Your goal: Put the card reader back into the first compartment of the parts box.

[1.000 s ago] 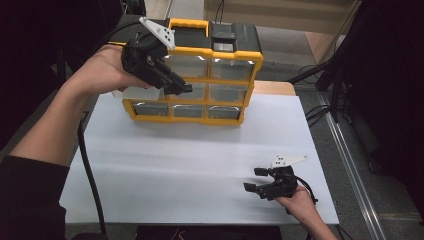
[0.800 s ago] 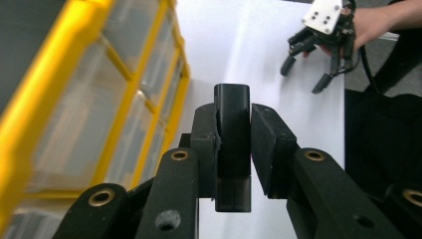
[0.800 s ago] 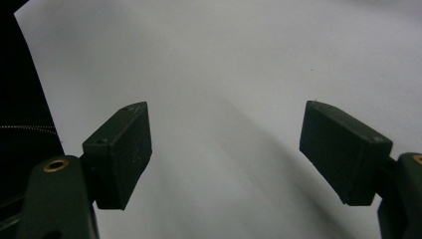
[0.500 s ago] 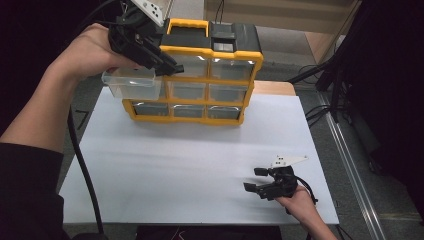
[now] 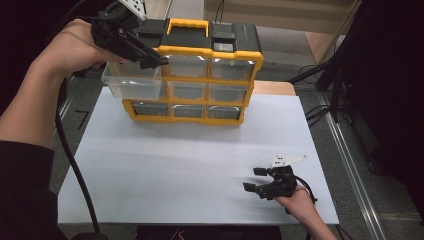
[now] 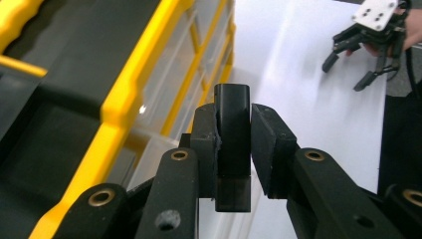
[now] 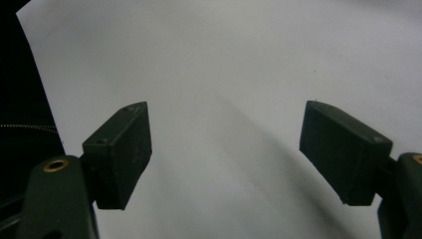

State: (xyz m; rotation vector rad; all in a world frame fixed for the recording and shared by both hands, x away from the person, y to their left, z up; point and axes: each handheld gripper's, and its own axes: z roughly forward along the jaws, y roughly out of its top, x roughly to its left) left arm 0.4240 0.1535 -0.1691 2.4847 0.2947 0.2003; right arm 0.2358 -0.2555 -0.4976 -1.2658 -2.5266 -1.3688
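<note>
A yellow and black drawer organizer [image 5: 200,75] stands at the far edge of the white sheet [image 5: 190,160]. My left gripper [image 5: 150,57] is shut on the dark handle [image 6: 232,149] of a clear plastic drawer [image 5: 132,85]. It holds the drawer out in front of the organizer's left column, raised off the sheet. The drawer looks empty. In the left gripper view, both pads [image 6: 271,144] press on the handle beside the yellow frame [image 6: 119,114]. My right gripper [image 5: 255,180] rests near the sheet's front right corner, open with nothing between its pads [image 7: 122,149].
Clear drawers fill the organizer's other slots [image 5: 225,92]. A black cable [image 5: 70,160] trails from the left gripper down the left side of the table. A metal rail [image 5: 350,160] runs along the table's right edge. The right gripper [image 6: 368,50] lies far across the sheet.
My left hand has moved left and up, drawing the clear drawer out of the organizer's left column. The right gripper has stayed where it was.
</note>
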